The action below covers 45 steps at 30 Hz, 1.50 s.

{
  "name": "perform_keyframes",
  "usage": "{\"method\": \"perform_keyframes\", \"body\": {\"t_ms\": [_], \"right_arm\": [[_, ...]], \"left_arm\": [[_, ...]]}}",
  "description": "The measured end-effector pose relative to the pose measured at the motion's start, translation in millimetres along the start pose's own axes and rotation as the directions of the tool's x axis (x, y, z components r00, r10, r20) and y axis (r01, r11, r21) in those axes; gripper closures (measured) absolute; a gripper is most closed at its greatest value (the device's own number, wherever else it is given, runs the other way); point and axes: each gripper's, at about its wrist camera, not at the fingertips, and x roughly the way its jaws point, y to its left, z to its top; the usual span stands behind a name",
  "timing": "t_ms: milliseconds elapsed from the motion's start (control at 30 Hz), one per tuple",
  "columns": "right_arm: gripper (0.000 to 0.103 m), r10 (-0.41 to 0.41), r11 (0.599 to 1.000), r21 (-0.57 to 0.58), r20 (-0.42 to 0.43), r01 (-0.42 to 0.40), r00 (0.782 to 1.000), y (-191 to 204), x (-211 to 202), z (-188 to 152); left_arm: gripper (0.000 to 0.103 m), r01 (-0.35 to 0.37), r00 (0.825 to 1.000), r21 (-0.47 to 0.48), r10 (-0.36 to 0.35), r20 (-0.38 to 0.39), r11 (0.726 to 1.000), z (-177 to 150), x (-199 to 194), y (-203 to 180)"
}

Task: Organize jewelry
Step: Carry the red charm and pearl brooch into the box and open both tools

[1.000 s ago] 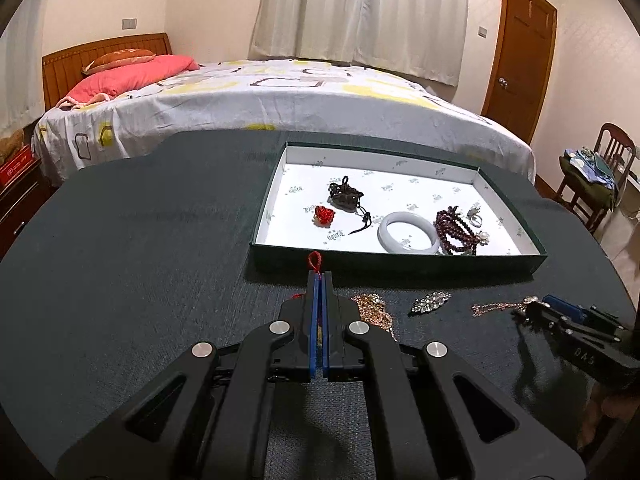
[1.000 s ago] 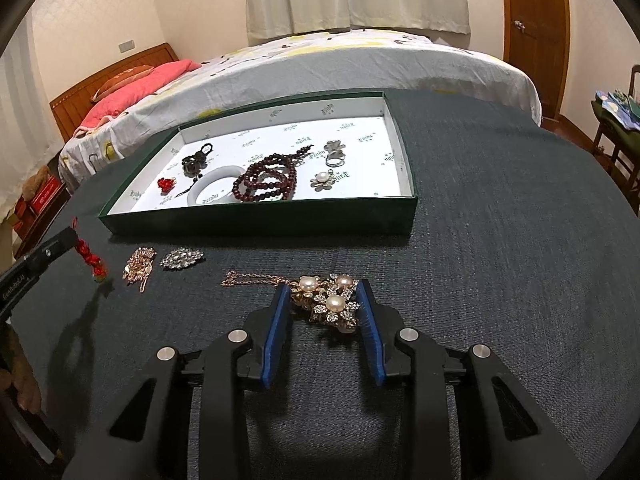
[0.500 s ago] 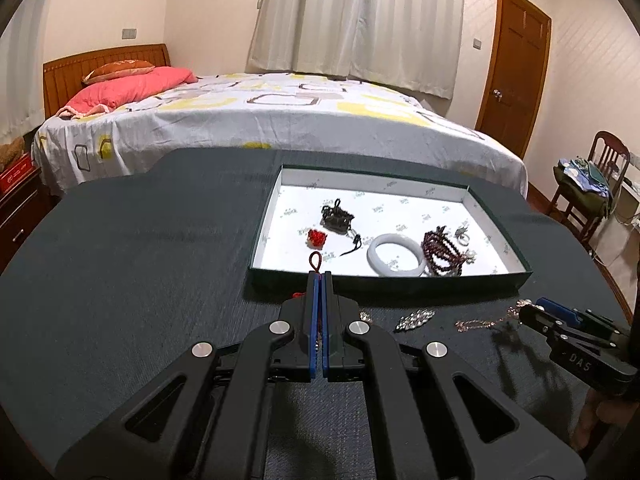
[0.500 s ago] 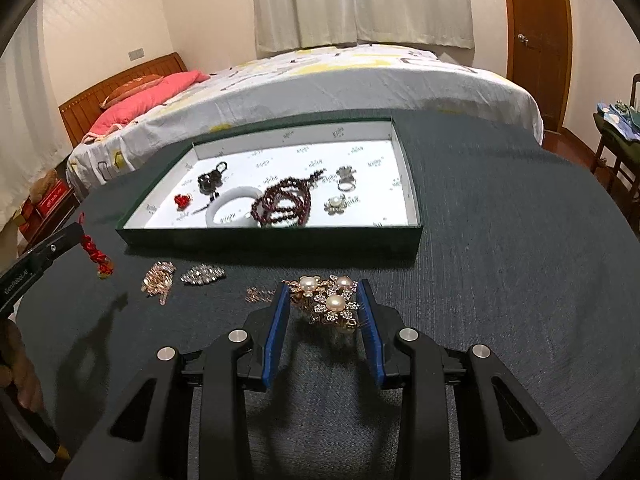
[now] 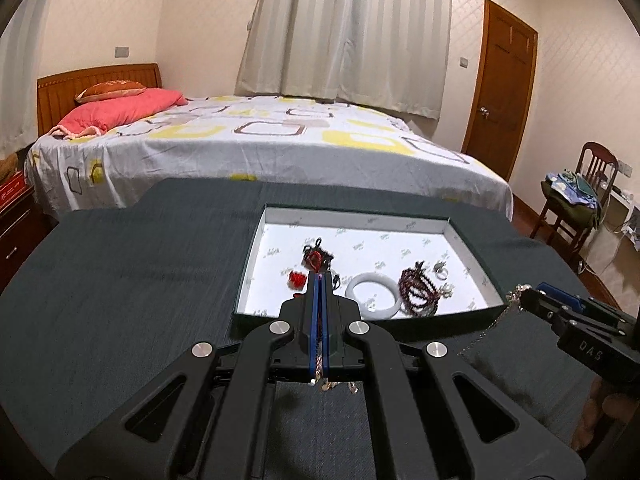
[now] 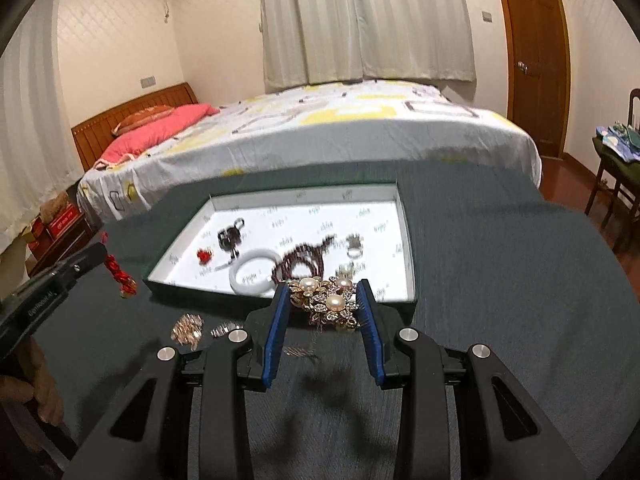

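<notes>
My left gripper (image 5: 319,280) is shut on a red knotted cord charm (image 5: 315,260), held in the air near the front edge of the green tray (image 5: 256,236); the charm hangs below it in the right wrist view (image 6: 119,275). My right gripper (image 6: 323,300) is shut on a gold pearl flower necklace (image 6: 328,304), lifted off the table, its chain (image 5: 486,328) dangling. The white-lined tray (image 6: 412,304) holds a white bangle (image 6: 256,272), dark red beads (image 5: 416,290), a small red piece (image 6: 204,255), a dark pendant (image 6: 230,236) and rings (image 6: 354,246).
A gold piece (image 6: 187,328) and a silver brooch (image 6: 222,329) lie on the dark round table (image 5: 120,260) in front of the tray. A bed (image 5: 240,140) stands behind the table, a chair (image 5: 576,208) and a door (image 5: 504,92) to the right.
Both grippers have risen and moved toward the tray. The necklace came off the table in the right gripper. The left gripper carried the red charm up near the tray's front edge.
</notes>
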Motion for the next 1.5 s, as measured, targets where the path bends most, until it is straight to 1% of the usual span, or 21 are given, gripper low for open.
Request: {"method": "perform_keyframes", "body": {"t_ms": [267,467,600,667,767,833,933,1033,1100,1167,1267,1333,1433,1500], "right_arm": [[0.068,0.005,1.000,-0.014,0.090,-0.004,0.996,1.1,-13.3,32.3],[0.068,0.007,1.000,-0.031,0.174,-0.002,0.985,1.9,-14.1,67.8],[0.068,0.005,0.999,-0.049,0.215,0.006,0.977,2.7,-3.8,91.5],[0.068,0.004,0.999,-0.053,0.225,0.008,0.974,2.2,8.2,103.7],[0.068,-0.002,0.998,-0.054,0.229,0.015,0.973,1.4,26.6,113.0],[0.068,-0.009,0.998,-0.055,0.221,0.021,0.975,0.3,41.8,115.2],[0.068,-0.019,0.999,-0.045,0.172,0.027,0.985,-6.1,77.8,113.0],[0.068,-0.019,1.000,-0.022,0.113,0.022,0.993,-11.9,106.3,108.4],[0.068,-0.025,1.000,-0.012,0.068,0.026,0.997,-15.5,126.1,102.4],[0.068,-0.030,0.999,-0.010,0.027,0.031,0.999,-16.7,141.5,96.8],[0.068,-0.035,0.999,-0.015,-0.031,0.034,0.999,-17.2,159.3,90.4],[0.068,-0.038,0.999,-0.013,-0.058,0.038,0.998,-17.9,166.6,87.7],[0.068,-0.040,0.999,-0.008,-0.103,0.039,0.994,-19.7,176.7,84.9],[0.068,-0.050,0.999,-0.007,-0.121,0.049,0.991,-21.7,181.8,83.7]], "left_arm": [[0.101,0.043,0.997,0.021,-0.044,0.058,0.999,27.5,3.2,-11.7],[0.101,0.073,0.990,0.042,-0.077,0.116,0.996,57.0,13.9,-25.4],[0.101,0.088,0.985,0.060,-0.096,0.145,0.994,79.1,30.1,-36.4],[0.101,0.098,0.984,0.059,-0.106,0.146,0.993,88.2,41.0,-40.9],[0.101,0.102,0.985,0.062,-0.109,0.136,0.993,98.1,66.6,-47.1],[0.101,0.100,0.988,0.069,-0.107,0.115,0.993,99.1,86.8,-50.3],[0.101,0.095,0.992,0.065,-0.100,0.072,0.993,94.4,114.8,-51.2],[0.101,0.093,0.996,0.051,-0.093,-0.004,0.994,86.0,153.0,-52.0],[0.101,0.095,0.994,0.044,-0.093,-0.050,0.994,80.6,169.4,-51.3],[0.101,0.096,0.990,0.040,-0.091,-0.112,0.995,73.1,189.1,-53.0],[0.101,0.089,0.983,0.043,-0.081,-0.165,0.995,67.5,205.1,-52.7],[0.101,0.087,0.975,0.038,-0.078,-0.210,0.995,65.1,216.6,-51.9],[0.101,0.081,0.963,0.030,-0.070,-0.261,0.996,61.0,228.1,-50.1],[0.101,0.073,0.958,0.030,-0.061,-0.279,0.997,57.6,231.0,-48.8]]}}
